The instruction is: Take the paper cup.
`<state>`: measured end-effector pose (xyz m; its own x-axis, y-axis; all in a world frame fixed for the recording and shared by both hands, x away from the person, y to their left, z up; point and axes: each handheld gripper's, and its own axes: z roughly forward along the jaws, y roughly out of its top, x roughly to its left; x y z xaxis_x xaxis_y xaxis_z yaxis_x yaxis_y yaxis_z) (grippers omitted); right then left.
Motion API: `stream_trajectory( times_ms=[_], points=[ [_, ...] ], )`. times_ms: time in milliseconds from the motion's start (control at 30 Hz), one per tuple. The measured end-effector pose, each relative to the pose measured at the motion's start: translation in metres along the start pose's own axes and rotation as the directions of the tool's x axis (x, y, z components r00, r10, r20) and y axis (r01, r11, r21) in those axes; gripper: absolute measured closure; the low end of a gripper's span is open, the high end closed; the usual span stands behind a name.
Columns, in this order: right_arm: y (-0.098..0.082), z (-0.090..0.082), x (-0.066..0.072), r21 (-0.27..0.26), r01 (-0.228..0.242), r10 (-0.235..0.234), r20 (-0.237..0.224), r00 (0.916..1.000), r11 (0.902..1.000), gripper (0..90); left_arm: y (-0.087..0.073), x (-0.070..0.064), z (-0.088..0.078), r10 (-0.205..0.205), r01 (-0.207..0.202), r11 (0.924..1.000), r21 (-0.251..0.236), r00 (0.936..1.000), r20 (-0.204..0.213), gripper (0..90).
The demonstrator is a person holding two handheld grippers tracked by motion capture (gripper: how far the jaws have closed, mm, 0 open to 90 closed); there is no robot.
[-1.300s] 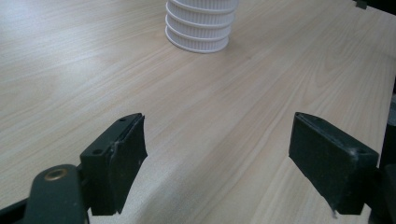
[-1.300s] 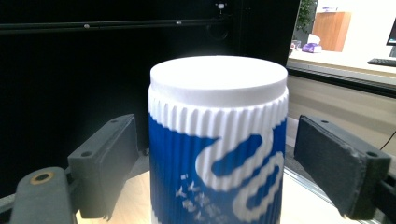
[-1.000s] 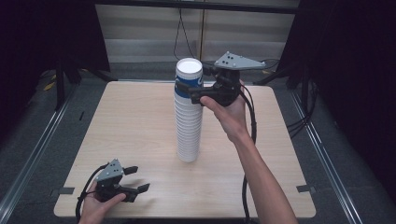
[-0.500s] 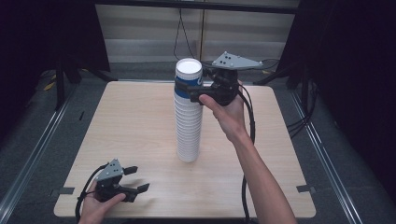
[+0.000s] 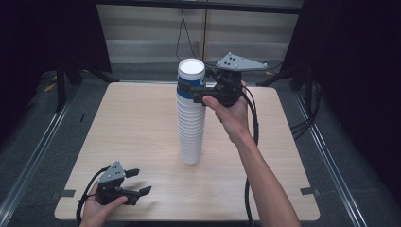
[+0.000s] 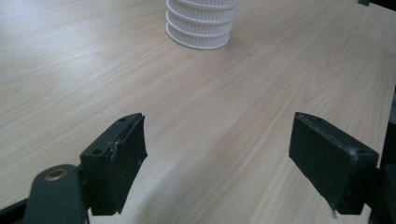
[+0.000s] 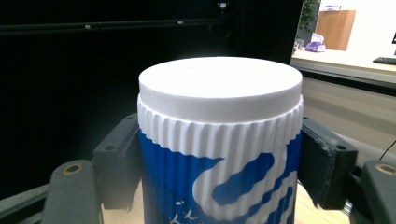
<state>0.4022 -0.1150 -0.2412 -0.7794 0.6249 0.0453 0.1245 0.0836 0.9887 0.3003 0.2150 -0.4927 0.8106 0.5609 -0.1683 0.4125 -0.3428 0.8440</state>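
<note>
The right claw [image 5: 191, 90] is clamped on the top cup [image 5: 191, 75], the white and blue one, with one jaw on each side of its ribbed wall just under the upturned base. This cup sits upside down at the top of the tall stack of cups [image 5: 190, 127], which stands upright at the middle of the bench [image 5: 137, 118]. The claw comes to the cup from 3 o'clock, so the long axis of the stack is vertical and crosses the jaws. I judge the coming move must go straight up along this axis. The left claw [image 5: 135, 182] rests at 7 o'clock, jaws apart and holding nothing, well apart from the stack.
</note>
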Motion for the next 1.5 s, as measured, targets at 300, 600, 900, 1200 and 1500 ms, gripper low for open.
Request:
stream_trajectory(
  times_ms=[300, 600, 900, 1200, 1500],
  points=[
    [0.006, -0.002, 0.001, -0.042, 0.001, -0.001, 0.001, 1.0000, 0.9991, 25.4, 0.000, 0.000, 0.000, 0.002, -0.002, 1.0000, 0.002, 1.0000, -0.001, 18.7],
    [0.012, -0.004, -0.002, -0.078, -0.007, 0.007, -0.006, 1.0000, 0.9970, 25.5, 0.000, 0.000, 0.000, -0.001, 0.001, 1.0000, 0.004, 1.0000, 0.004, 18.7],
    [0.021, -0.005, -0.001, -0.126, -0.018, 0.015, -0.022, 0.9996, 0.9919, 25.6, -0.001, 0.000, 0.001, -0.016, 0.016, 0.9999, 0.006, 0.9999, 0.004, 17.7],
    [0.030, -0.012, -0.004, -0.191, -0.037, 0.031, -0.032, 0.9990, 0.9809, 25.8, -0.001, 0.001, 0.000, -0.024, 0.024, 0.9997, 0.006, 0.9997, 0.010, 17.6],
    [0.033, -0.016, -0.004, -0.244, -0.050, 0.043, -0.035, 0.9985, 0.9684, 25.9, -0.001, 0.001, 0.000, -0.016, 0.016, 0.9999, 0.006, 0.9998, 0.007, 17.5]
  ],
)
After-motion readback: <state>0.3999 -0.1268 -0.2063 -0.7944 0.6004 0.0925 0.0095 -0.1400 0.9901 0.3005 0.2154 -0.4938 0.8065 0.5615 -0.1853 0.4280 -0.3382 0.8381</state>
